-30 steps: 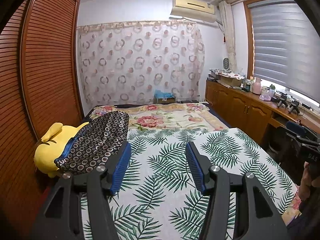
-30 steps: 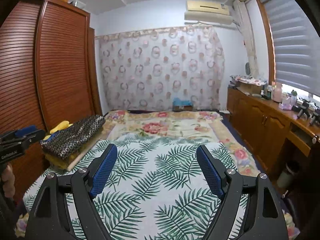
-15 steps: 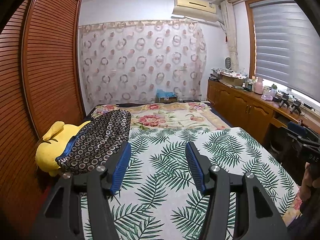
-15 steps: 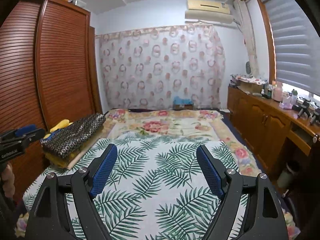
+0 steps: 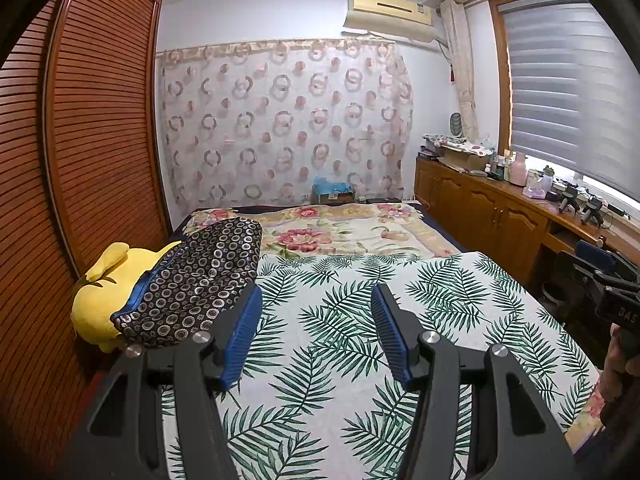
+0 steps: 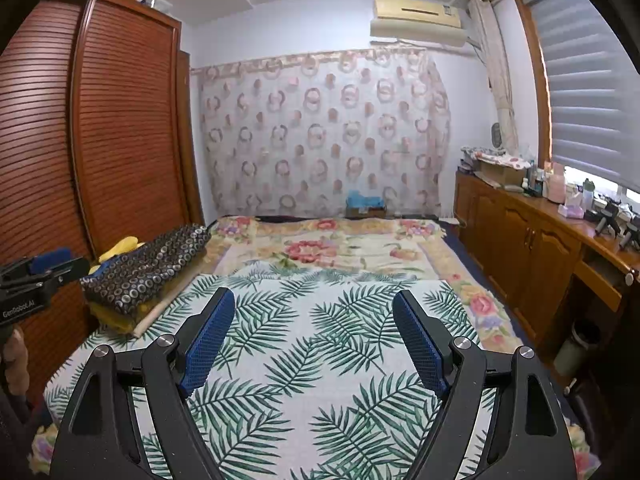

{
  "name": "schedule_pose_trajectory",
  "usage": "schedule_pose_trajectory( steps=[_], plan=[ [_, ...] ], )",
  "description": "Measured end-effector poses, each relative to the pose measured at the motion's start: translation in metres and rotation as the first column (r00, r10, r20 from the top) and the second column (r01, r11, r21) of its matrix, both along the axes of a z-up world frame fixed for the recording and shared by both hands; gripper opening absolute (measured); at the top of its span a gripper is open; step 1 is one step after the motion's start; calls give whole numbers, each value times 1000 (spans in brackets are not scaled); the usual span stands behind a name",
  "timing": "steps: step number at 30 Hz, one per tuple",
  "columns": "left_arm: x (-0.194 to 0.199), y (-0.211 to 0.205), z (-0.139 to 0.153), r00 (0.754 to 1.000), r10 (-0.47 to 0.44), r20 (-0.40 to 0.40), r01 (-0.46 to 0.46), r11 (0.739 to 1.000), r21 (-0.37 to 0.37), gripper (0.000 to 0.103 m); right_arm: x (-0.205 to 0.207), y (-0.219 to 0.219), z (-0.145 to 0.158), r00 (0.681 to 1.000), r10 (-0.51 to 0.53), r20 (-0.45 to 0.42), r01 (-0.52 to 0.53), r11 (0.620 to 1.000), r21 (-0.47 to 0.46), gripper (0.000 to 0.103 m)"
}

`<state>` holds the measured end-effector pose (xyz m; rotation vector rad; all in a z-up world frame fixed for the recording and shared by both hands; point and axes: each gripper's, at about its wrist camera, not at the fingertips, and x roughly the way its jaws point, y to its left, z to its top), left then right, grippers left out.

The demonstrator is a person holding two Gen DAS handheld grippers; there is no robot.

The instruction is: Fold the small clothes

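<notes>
Cloth (image 5: 192, 284), dark with ring print, lies at the bed's (image 5: 360, 320) left edge; likely soft and light, best pinched by a corner. Left gripper (image 5: 316, 328) and right gripper (image 6: 314, 336) gape empty.

Very little changes over this second. Seen from the left gripper (image 5: 316, 296), the room slides a hair to the right: the yellow plush toy (image 5: 104, 292), the dark ring-patterned bundle (image 5: 200, 280) lying on it, the left edge of the curtain (image 5: 280, 128) and the air conditioner (image 5: 388, 10) all sit slightly further right than a second ago. That faint drift of the left view is the only difference I can spot.
</notes>
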<state>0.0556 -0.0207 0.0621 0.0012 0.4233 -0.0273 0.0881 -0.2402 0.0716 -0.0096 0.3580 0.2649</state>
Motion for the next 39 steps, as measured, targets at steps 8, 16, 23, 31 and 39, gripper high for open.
schedule_pose_trajectory(
  steps=[8,16,23,31,39],
  plan=[
    [0,2,-2,1000,6,6,-6,1000,-1,56,0,-1,1,1000,0,-1,0,1000,0,83],
    [0,1,-2,1000,6,8,-6,1000,0,56,1,1,-1,1000,1,0,-1,1000,1,83],
    [0,1,-1,1000,7,8,-7,1000,1,56,1,1,-3,1000,0,0,0,1000,1,83],
    [0,1,-2,1000,7,7,-7,1000,0,56,1,0,-2,1000,-1,2,1,1000,-1,83],
    [0,1,-1,1000,7,8,-7,1000,0,56,1,1,-2,1000,0,0,0,1000,0,83]
  ],
)
